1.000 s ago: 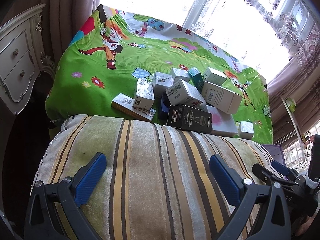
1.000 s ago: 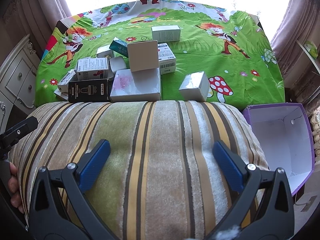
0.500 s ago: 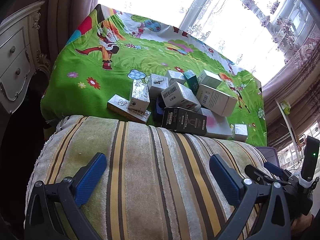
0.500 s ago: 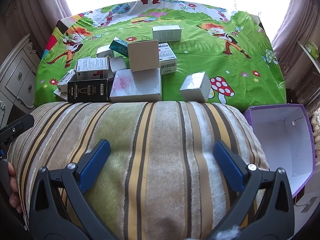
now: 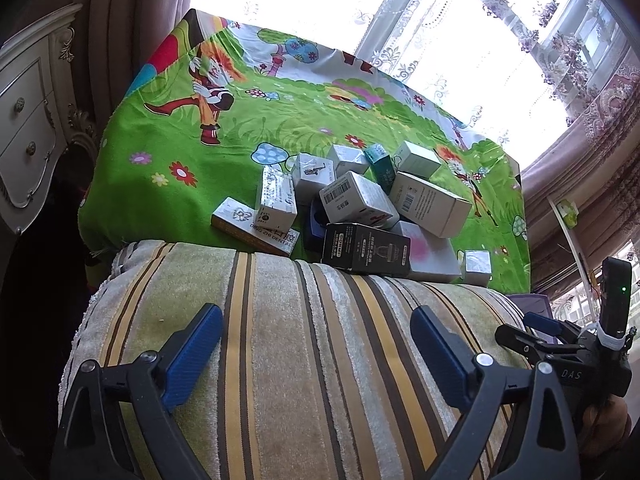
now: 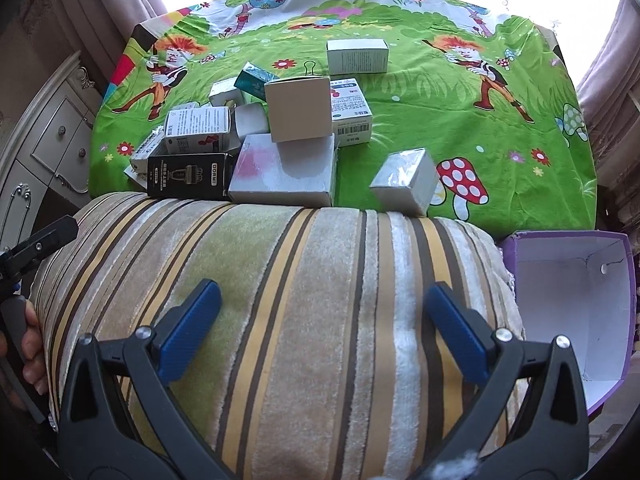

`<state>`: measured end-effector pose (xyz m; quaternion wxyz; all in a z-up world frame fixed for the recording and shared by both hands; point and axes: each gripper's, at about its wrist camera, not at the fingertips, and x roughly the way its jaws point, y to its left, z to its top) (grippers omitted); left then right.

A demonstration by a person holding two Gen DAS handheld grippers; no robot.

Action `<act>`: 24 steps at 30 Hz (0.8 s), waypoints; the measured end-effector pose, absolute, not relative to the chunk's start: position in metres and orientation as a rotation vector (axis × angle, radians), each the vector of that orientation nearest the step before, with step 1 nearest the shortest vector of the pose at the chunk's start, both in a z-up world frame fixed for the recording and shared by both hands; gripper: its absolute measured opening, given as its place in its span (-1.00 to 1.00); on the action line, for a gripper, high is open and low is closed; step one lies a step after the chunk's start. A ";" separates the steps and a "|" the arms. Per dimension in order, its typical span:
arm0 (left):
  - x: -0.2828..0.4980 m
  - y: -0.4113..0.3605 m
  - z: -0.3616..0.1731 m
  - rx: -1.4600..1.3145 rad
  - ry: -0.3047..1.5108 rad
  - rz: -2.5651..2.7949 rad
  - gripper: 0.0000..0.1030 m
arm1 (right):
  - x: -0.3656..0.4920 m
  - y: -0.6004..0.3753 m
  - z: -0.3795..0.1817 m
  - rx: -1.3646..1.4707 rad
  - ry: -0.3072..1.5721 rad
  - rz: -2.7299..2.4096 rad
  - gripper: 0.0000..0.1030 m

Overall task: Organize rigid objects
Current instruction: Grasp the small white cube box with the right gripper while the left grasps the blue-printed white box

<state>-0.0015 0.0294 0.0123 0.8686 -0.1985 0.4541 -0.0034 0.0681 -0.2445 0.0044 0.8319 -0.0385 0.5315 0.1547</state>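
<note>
I have the left gripper (image 5: 316, 354) over the striped cushion (image 5: 304, 344), jaws wide with nothing between them, though they have just been closing a little. The right gripper (image 6: 322, 328) is spread just as wide over the same cushion, empty too. The boxes (image 6: 280, 136) lie heaped on the green cartoon-print tabletop (image 6: 440, 92) just beyond the cushion (a black box (image 6: 188, 174) at the near edge, a silver one (image 6: 404, 182) apart). A purple bin (image 6: 572, 304) sits open at the right.

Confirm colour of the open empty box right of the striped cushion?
Purple outside, white inside; the open box shows best in the right wrist view.
</note>
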 end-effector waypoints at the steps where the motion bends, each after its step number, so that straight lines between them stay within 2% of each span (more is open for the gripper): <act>1: 0.001 0.030 0.013 -0.408 0.954 -0.007 0.81 | 0.071 -0.248 0.005 -0.065 1.123 0.316 1.00; 7: 0.017 0.030 0.016 -0.361 0.966 0.003 0.68 | 0.097 -0.273 0.007 0.056 1.110 0.233 1.00; 12: 0.038 0.039 0.012 -0.341 0.990 0.033 0.47 | 0.123 -0.285 0.001 0.118 1.127 0.204 1.00; 15: 0.052 0.044 0.007 -0.327 1.018 0.043 0.40 | 0.136 -0.288 -0.005 0.148 1.146 0.199 1.00; 24: 0.097 0.047 -0.012 -0.226 1.102 0.075 0.34 | 0.163 -0.283 -0.020 0.155 1.164 0.210 0.94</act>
